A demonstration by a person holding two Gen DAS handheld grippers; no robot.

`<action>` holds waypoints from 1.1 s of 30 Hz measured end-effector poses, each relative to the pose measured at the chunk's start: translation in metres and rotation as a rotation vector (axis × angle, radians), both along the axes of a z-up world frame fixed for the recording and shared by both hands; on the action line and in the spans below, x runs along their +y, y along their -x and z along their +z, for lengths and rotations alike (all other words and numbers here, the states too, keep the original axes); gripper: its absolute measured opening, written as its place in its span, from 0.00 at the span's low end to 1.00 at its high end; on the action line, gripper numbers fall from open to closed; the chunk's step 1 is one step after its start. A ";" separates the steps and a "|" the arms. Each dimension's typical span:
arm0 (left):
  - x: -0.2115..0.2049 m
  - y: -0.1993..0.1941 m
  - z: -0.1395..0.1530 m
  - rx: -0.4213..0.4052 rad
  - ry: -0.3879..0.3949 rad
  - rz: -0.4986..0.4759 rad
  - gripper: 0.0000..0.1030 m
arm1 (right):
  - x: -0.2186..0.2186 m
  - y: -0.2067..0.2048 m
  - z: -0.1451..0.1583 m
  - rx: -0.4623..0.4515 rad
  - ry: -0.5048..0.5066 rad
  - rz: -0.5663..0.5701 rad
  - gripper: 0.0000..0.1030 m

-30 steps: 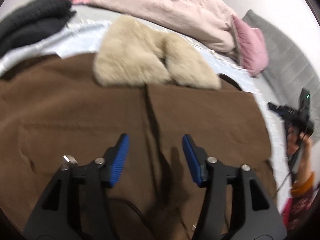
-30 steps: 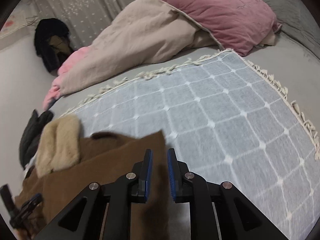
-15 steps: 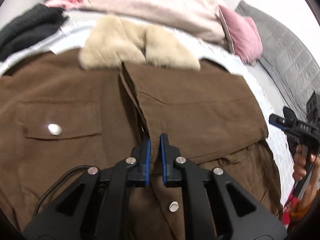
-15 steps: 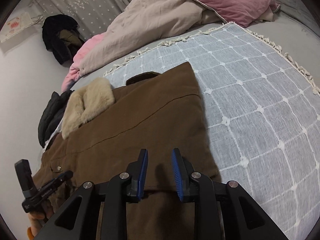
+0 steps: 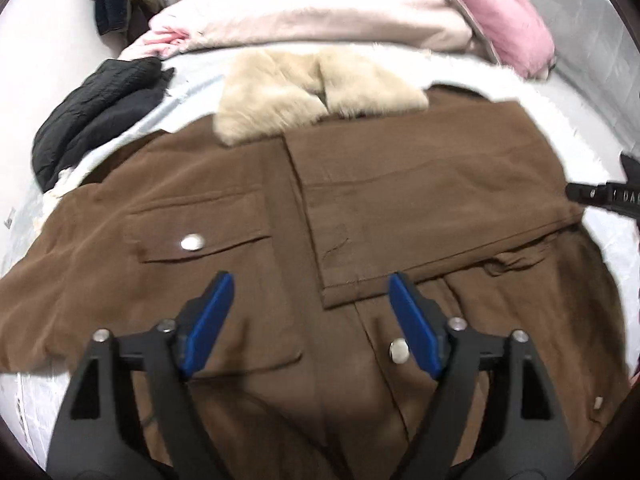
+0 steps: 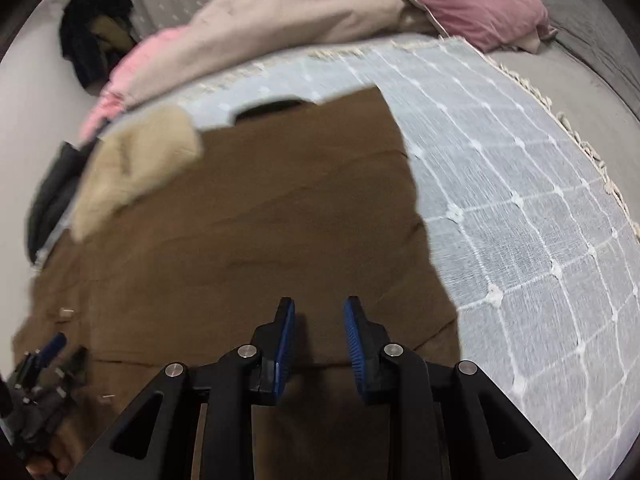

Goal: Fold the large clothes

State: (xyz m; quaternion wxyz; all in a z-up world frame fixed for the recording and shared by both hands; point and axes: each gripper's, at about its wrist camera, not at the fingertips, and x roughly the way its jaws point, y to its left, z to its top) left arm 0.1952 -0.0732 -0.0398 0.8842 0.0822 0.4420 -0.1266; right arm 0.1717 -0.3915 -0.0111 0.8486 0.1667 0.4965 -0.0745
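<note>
Bed (image 6: 592, 92) in grey carries a pale checked throw (image 6: 520, 208), and on the throw lies the brown coat (image 5: 400, 208), one front panel folded across, cream fur collar (image 5: 304, 92) at its top; left tool (image 5: 310, 320) has just sprung wide, empty; right tool (image 6: 319, 344) has just been opening, part open, empty above the coat

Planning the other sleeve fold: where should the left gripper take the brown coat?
Likely the unfolded left sleeve of the coat, at its outer edge, coming in from the left side. It lies flat and spread outward, while the right sleeve is already folded across the front.
</note>
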 end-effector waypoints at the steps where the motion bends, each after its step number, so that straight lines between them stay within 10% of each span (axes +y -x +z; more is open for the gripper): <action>1: 0.009 0.005 0.007 0.011 0.011 0.008 0.83 | 0.006 0.008 0.011 -0.017 0.002 -0.002 0.45; 10: 0.106 0.040 0.029 0.111 0.134 0.137 0.88 | 0.055 0.051 0.049 -0.089 -0.040 0.050 0.66; 22: 0.265 0.039 -0.009 0.090 0.177 0.529 0.94 | 0.127 0.063 0.034 -0.029 0.184 0.232 0.67; 33: 0.377 0.037 -0.036 0.067 0.378 0.830 0.94 | 0.146 0.053 0.019 0.003 0.131 0.252 0.67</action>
